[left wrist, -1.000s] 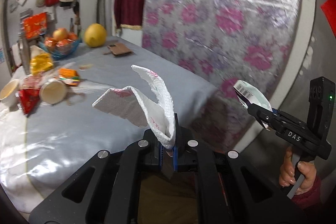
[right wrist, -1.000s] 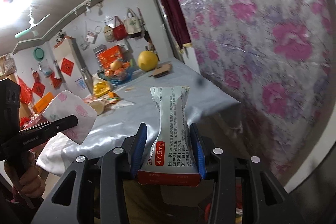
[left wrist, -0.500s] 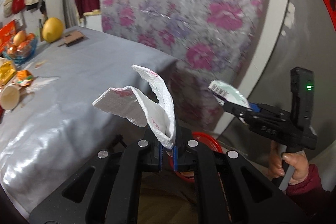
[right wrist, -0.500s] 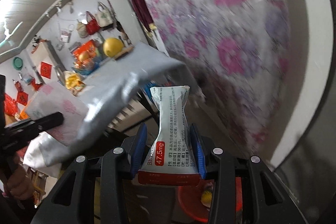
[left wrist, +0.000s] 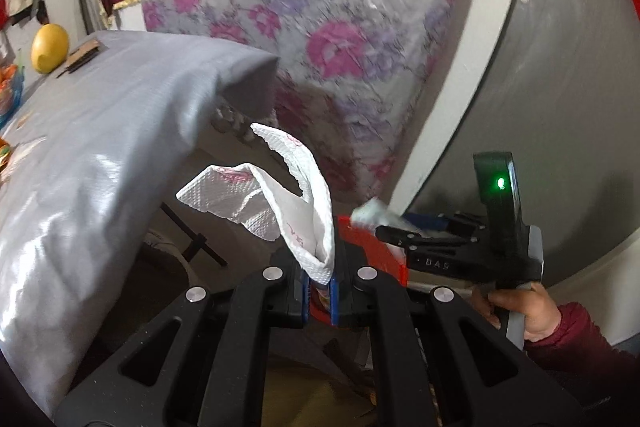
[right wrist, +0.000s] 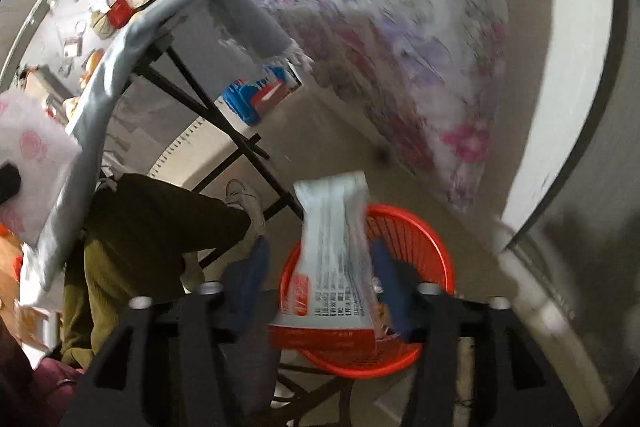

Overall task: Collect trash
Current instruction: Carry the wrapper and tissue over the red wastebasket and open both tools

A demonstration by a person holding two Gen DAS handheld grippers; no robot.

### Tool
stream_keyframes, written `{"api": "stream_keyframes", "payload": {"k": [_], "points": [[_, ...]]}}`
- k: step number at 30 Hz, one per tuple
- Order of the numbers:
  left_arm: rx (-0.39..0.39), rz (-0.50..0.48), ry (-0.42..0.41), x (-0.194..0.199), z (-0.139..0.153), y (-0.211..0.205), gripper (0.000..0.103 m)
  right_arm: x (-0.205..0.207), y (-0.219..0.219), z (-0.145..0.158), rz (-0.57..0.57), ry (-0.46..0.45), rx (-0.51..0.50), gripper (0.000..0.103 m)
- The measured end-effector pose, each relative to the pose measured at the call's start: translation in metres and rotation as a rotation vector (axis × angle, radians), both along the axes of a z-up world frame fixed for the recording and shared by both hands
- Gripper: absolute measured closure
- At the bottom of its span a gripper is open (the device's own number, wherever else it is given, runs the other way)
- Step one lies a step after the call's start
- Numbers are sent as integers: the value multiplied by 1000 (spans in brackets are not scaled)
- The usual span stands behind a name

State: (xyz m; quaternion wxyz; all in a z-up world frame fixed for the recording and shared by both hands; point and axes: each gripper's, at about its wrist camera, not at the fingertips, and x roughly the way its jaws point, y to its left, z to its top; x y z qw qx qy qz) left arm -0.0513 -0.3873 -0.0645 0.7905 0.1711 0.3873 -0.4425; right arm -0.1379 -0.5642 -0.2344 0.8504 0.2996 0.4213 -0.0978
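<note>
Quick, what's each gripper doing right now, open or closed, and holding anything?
Left gripper: shut on the paper napkin.
Right gripper: jaws have just been opening, now open; the medicine packet sits loose between them over the red basket.

Maroon sleeve (left wrist: pixel 576 327), olive corduroy trousers (right wrist: pixel 132 239), pale shoe (right wrist: pixel 246 199), black grippers, blue-padded fingers (right wrist: pixel 250 277), silver screws

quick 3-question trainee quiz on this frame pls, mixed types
1. True or false: the left gripper has its jaws shut on the tissue.
2. What lies below the right gripper? A) red basket B) blue crate C) table top
3. Fill in: the packet sits between the right jaws, which have just been ____.

Key: 1 true; 2 A, the red basket; 3 opening.
</note>
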Motion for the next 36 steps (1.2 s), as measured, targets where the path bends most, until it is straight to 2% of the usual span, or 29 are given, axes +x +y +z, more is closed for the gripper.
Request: {"api": "stream_keyframes", "payload": {"k": [5,7,10,23,24,25,26,28,33,36], "points": [[48,-46,15,-6,-17,-20,95,-16,-19,17,-68,-62,-13,37],[60,-65,29,-8,-23,-29,95,-24,-27,23,-97,-94,0,33],[83,-95,43,-11,-33,-42,95,-30,-37,26,-117,-119,19,33],[154,-194,81,-21,-63,-97,91,-38,-43,25,-135,-143,37,33],[164,-196,90,-21,-68,-99,88,-39,-45,24,-140,-144,40,33],[171,-195,95,-20,-71,-101,78,-40,-46,24,-143,-145,42,33],[181,-189,97,-19,-76,-102,60,-41,-47,23,-146,-146,45,33],[186,-165,89,-17,-81,-100,41,-43,-49,22,-151,-149,49,33],[187,-143,57,-15,-79,-93,35,-47,-50,24,-156,-164,55,33],[173,-117,33,-12,-73,-84,27,-46,-48,26,-152,-168,53,33]]}}
